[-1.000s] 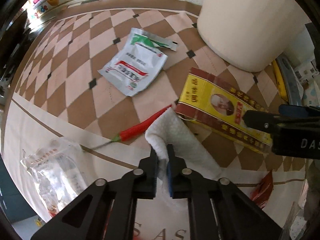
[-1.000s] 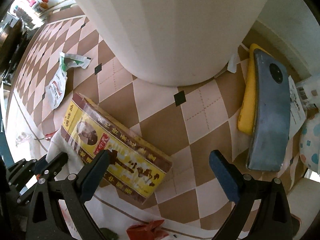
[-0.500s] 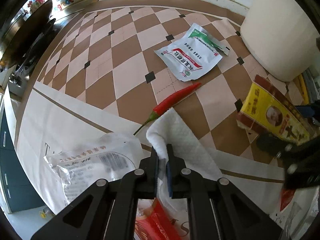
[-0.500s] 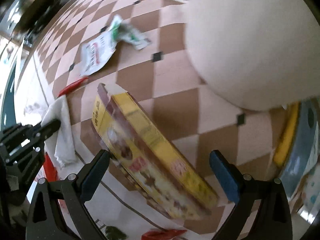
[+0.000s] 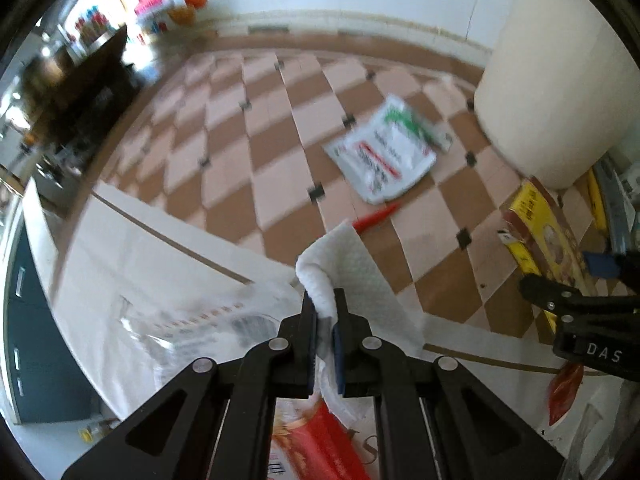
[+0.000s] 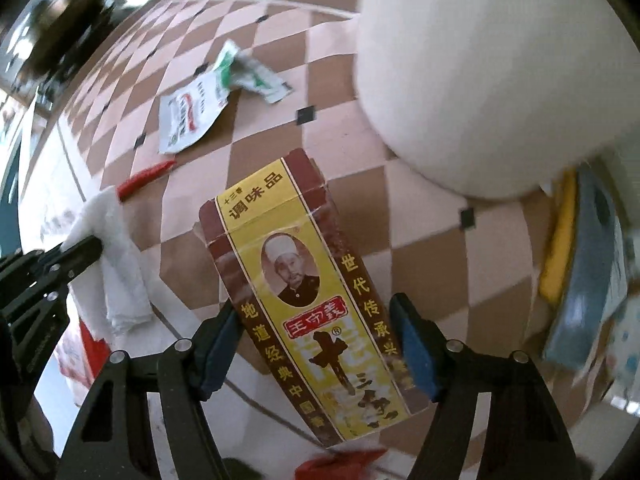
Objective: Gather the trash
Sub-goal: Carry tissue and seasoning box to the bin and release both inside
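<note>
The left gripper [image 5: 325, 312] pinches a crumpled white paper towel [image 5: 352, 268]. The right gripper's [image 6: 318, 344] jaws are closing around a yellow-and-maroon cardboard spice box [image 6: 308, 280] on the checkered tile floor [image 6: 420, 208].

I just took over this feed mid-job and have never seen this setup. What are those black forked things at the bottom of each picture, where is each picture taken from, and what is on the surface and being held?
There is no robot here: a person holds a two-finger tool in each hand, and a fisheye camera on each one looks forward along its fingers. The black forks are those fingers.

In the left wrist view, the left tool is shut on a white paper towel. The right tool shows at that picture's right edge.

In the right wrist view, the right tool has a yellow and maroon seasoning box between its blue pads, and its jaws are closing on it; whether they press it yet is unclear.

On the checkered surface lie a torn white sachet and a red chili, beside a large cream container. Nearer the camera is a white bag with wrappers.
</note>
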Tool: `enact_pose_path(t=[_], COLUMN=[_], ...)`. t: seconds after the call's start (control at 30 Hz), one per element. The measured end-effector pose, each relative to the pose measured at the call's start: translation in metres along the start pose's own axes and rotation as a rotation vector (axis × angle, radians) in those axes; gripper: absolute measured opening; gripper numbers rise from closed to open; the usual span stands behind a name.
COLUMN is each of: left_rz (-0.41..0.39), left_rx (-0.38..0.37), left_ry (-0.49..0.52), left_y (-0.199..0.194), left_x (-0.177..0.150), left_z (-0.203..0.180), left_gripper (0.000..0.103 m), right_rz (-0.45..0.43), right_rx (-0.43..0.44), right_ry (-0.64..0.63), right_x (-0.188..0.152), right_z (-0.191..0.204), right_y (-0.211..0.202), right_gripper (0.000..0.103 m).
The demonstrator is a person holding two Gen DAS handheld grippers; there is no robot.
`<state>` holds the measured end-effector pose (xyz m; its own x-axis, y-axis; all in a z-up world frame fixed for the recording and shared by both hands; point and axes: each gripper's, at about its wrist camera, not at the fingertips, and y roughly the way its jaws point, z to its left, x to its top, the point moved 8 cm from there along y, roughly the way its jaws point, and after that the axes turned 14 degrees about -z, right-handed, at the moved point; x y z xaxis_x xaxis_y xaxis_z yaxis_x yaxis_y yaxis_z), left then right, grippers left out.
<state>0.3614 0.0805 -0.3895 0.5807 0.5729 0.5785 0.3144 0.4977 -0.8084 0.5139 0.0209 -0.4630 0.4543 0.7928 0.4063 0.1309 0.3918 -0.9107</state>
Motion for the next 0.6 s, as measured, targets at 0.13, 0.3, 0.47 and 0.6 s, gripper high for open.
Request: enact_pose_path(t=[0.13, 0.3, 0.47, 0.6], left_rz=[-0.059, -0.133, -0.207, -0.241], left_rx=[0.030, 0.065, 0.099, 0.117], left_ry=[-0.011, -0.030, -0.058, -0.093], left_y=[-0.024, -0.053, -0.089, -0.113], left_x=[0.012, 0.031, 0.035, 0.027], left_z=[0.014, 0.044, 0.083, 0.120], left_gripper=[0.004, 0.004, 0.004, 0.004], right_rz=[-0.059, -0.142, -0.202, -0.242], right_rx=[-0.046, -0.076, -0.071, -0.056], right_ry=[0.119, 0.223, 0.232, 0.199], right_x=[-0.002, 0.002, 0.010, 0.000], right_z=[-0.005, 0.004, 0.034, 0.053], right_y=[-0.026, -0.067, -0.101, -0.145], right_gripper=[0.073, 0.072, 0.072, 0.071])
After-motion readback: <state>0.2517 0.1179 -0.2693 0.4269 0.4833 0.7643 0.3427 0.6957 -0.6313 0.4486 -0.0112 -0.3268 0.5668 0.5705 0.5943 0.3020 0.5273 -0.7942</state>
